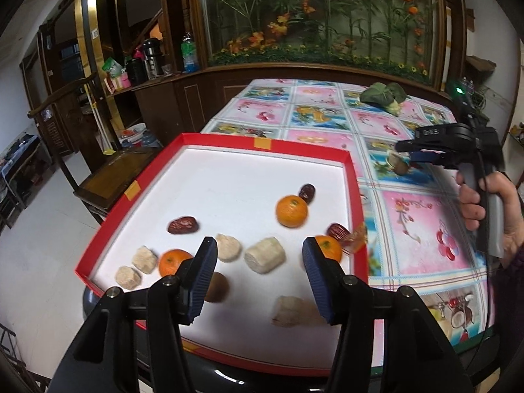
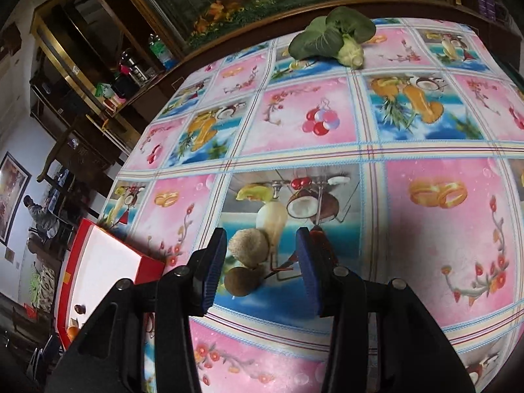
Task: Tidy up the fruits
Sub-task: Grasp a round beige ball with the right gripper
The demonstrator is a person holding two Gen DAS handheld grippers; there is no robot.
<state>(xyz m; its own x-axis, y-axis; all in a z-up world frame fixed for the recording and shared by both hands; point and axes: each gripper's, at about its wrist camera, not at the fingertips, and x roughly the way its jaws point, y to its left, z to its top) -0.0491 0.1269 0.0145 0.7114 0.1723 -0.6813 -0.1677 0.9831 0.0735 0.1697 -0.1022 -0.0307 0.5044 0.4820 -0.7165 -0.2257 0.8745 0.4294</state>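
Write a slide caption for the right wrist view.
Open right gripper hovers over two brown kiwis on the floral tablecloth, red tray at left.

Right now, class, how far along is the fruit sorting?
Done: oranges, dates and pale chunks already lie in the red tray. In hand: nothing; the open right gripper hovers over a kiwi on the tablecloth. Left: the table's kiwis.
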